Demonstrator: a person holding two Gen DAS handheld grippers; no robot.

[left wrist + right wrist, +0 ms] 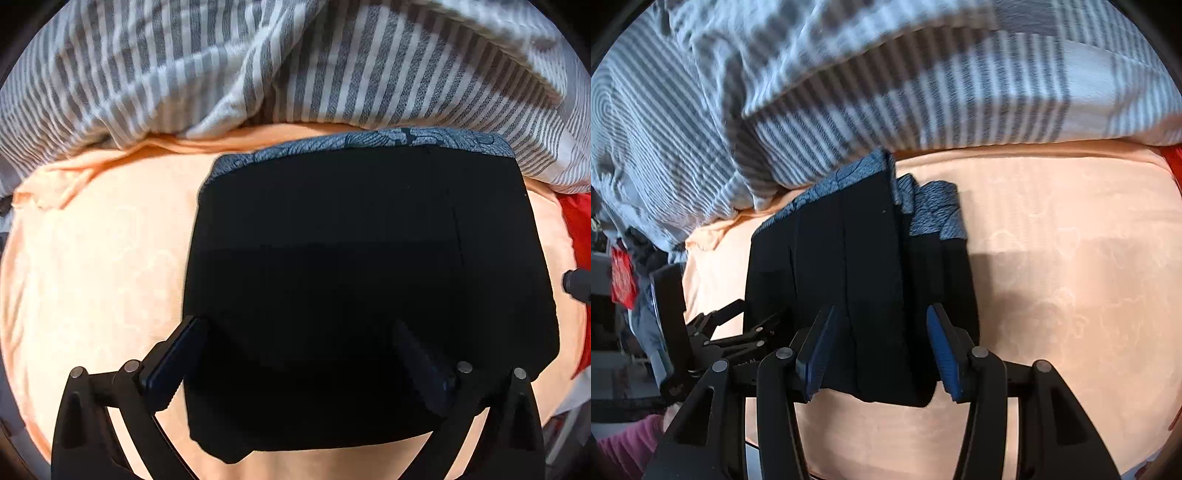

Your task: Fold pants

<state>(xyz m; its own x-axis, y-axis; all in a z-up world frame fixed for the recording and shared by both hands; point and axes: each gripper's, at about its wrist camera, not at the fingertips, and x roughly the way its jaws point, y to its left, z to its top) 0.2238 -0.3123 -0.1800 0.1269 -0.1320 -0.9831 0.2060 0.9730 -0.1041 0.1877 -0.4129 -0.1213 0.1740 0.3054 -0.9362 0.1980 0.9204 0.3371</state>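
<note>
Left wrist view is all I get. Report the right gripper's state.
Observer: The right gripper is open, its fingers either side of the folded black pants' near edge.
Operator: Describe the fold's right side.
Observer: Blue patterned fabric bunches out past the black layer at the far right corner.

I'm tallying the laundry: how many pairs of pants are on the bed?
1. One pair of black pants lies folded on the peach sheet, its patterned blue band beside the striped duvet. More could be hidden beneath the duvet.
</note>
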